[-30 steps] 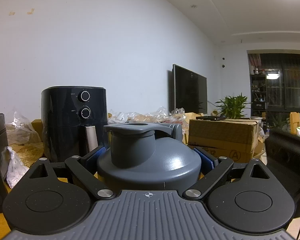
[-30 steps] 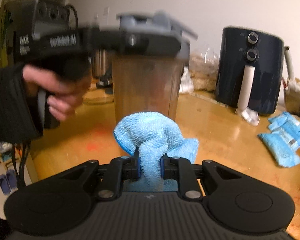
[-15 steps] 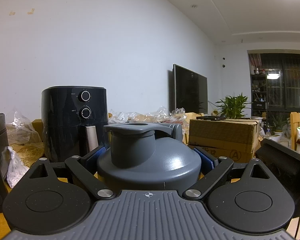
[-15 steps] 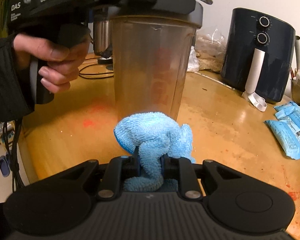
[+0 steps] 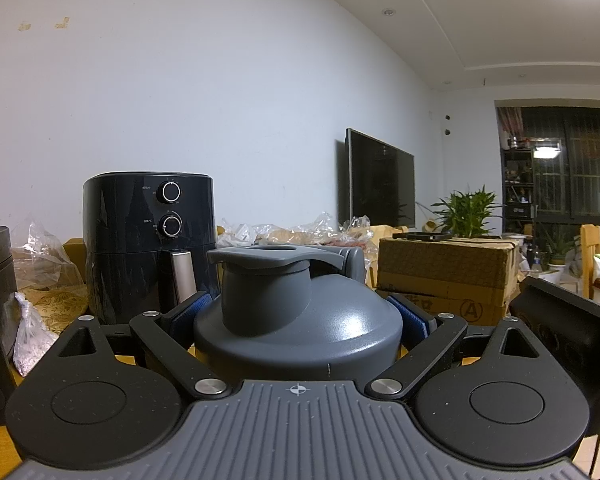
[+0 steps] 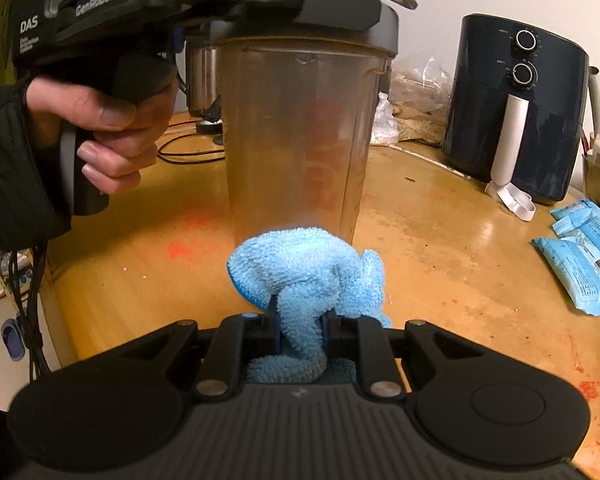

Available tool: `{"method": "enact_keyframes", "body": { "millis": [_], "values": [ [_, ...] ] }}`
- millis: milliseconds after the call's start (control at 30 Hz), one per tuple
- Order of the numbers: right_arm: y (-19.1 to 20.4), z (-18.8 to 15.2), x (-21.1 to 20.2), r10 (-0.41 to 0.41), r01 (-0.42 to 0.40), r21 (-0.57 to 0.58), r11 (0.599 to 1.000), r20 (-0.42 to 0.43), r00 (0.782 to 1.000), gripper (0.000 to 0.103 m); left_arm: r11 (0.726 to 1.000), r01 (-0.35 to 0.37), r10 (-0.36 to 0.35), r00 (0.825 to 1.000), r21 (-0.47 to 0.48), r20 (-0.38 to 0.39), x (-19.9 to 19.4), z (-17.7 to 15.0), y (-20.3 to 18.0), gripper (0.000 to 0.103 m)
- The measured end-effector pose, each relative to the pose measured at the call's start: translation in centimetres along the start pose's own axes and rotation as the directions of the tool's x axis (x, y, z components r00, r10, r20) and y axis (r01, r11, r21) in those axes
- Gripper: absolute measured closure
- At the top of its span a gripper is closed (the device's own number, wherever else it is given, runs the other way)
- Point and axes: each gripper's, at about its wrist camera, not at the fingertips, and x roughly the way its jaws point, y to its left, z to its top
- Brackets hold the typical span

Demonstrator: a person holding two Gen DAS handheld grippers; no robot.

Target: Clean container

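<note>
Right gripper [image 6: 299, 322] clamped on blue cloth [image 6: 306, 270], touching container [image 6: 300, 136] near table edge [image 6: 66, 308].

I've got a fluffy light-blue cloth [image 6: 308, 268], a smoky see-through container [image 6: 300, 136] with faded red print and a dark grey lid [image 5: 296, 320], a yellow-orange table [image 6: 440, 248], and a black air fryer [image 6: 516, 108] with a silver handle.

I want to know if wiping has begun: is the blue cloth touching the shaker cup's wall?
Cannot tell. In the right wrist view the blue cloth, pinched in the right gripper, overlaps the shaker cup near its base, but no view shows contact or a gap.
</note>
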Motion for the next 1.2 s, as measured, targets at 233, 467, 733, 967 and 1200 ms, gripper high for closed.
{"method": "enact_keyframes", "body": {
  "millis": [233, 467, 733, 967, 1200],
  "values": [
    [0.1, 0.4, -0.7, -0.003, 0.002, 0.021, 1.000, 0.035, 0.999, 0.091, 1.000, -0.001, 0.001, 1.000, -0.001, -0.001, 0.0, 0.0, -0.1, 0.008],
    [0.1, 1.4, -2.0, -0.012, 0.011, 0.016, 1.000, 0.084, 0.996, 0.091, 1.000, -0.002, 0.002, 1.000, -0.002, -0.002, 0.0, 0.1, -0.1, 0.008],
    [0.1, 2.5, -3.6, -0.024, 0.021, 0.020, 1.000, 0.153, 0.988, 0.091, 1.000, -0.002, 0.002, 1.000, -0.002, -0.003, 0.1, 0.1, -0.1, 0.008],
    [0.0, 3.1, -5.3, -0.028, 0.018, 0.042, 0.999, 0.262, 0.965, 0.091, 1.000, -0.004, 0.004, 1.000, -0.002, -0.002, 0.0, 0.1, -0.2, 0.008],
    [-0.2, 3.2, -6.4, -0.024, -0.001, 0.070, 0.998, 0.353, 0.935, 0.091, 1.000, -0.010, 0.010, 1.000, -0.006, -0.003, 0.0, 0.1, -0.1, 0.008]
  ]
}}
